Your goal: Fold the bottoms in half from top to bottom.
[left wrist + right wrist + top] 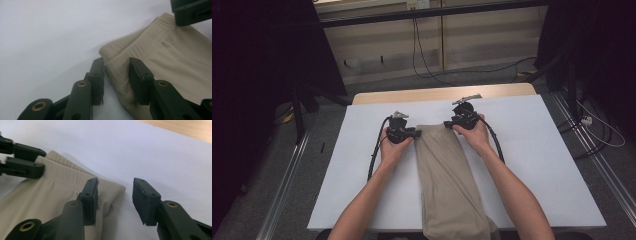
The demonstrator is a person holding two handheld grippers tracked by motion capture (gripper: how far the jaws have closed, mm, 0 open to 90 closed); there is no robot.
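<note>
- A folded beige garment lies lengthwise on the white counter, its ribbed waistband at the far end and its near end overhanging the counter's near edge.
- The left gripper sits at the waistband's left corner. In the left gripper view its jaws are spread, with the corner's edge between them; whether the pads press the cloth, I cannot tell.
- The right gripper sits at the waistband's right corner. In the right gripper view its jaws stand apart; one jaw is over the cloth, the other over bare counter just beside the corner.
- A hand holds each gripper, forearms running along either side of the garment.
- A strip of bare wood shows beyond the waistband, at the counter's far edge.
</note>
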